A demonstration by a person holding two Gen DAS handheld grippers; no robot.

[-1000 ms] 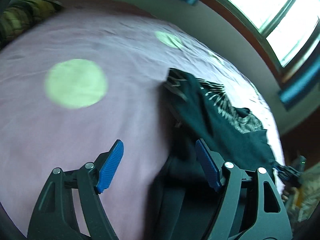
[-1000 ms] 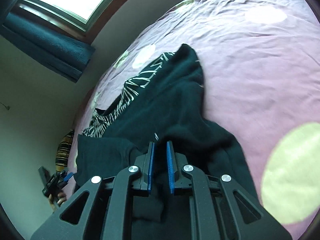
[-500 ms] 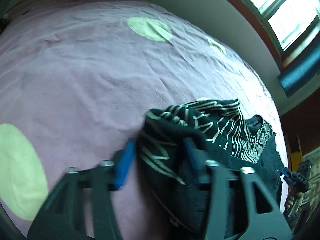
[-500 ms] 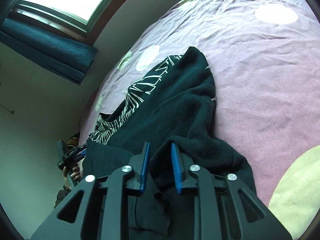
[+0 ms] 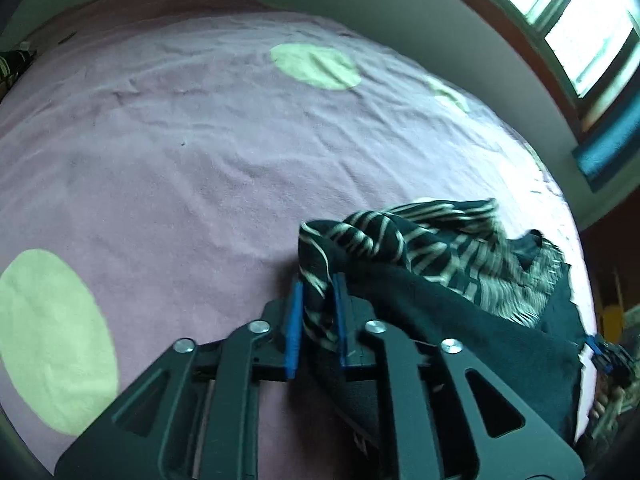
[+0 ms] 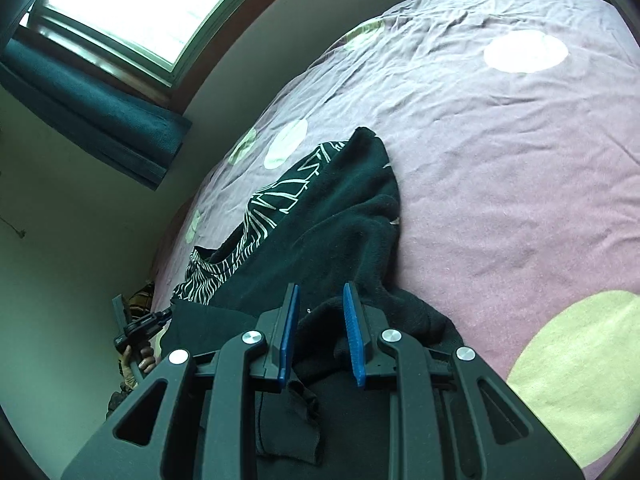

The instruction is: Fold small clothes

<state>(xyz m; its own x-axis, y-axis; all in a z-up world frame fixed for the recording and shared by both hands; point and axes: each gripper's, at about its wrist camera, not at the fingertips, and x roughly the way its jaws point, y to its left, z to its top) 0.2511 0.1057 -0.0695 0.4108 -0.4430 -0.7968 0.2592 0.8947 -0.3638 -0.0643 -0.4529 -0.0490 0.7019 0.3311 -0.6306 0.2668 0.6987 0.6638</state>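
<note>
A dark garment [image 5: 460,296] with a white line pattern on one side lies crumpled on the pink bedsheet [image 5: 180,168]. My left gripper [image 5: 316,284] is shut on a patterned edge of the garment. In the right wrist view the same garment [image 6: 340,220] stretches away from me. My right gripper [image 6: 320,296] stands partly open over a black fold of it, with cloth between the blue pads [image 6: 352,332]. The left gripper appears small at the far left of the right wrist view [image 6: 140,328].
The bedsheet [image 6: 500,152] has pale green dots [image 5: 52,336]. A window [image 6: 140,4] with a teal curtain [image 6: 92,116] is beside the bed. The wall runs close along the bed's far edge.
My left gripper moved forward to the patterned edge and closed on it. My right gripper, shut on the black cloth before, has opened partway.
</note>
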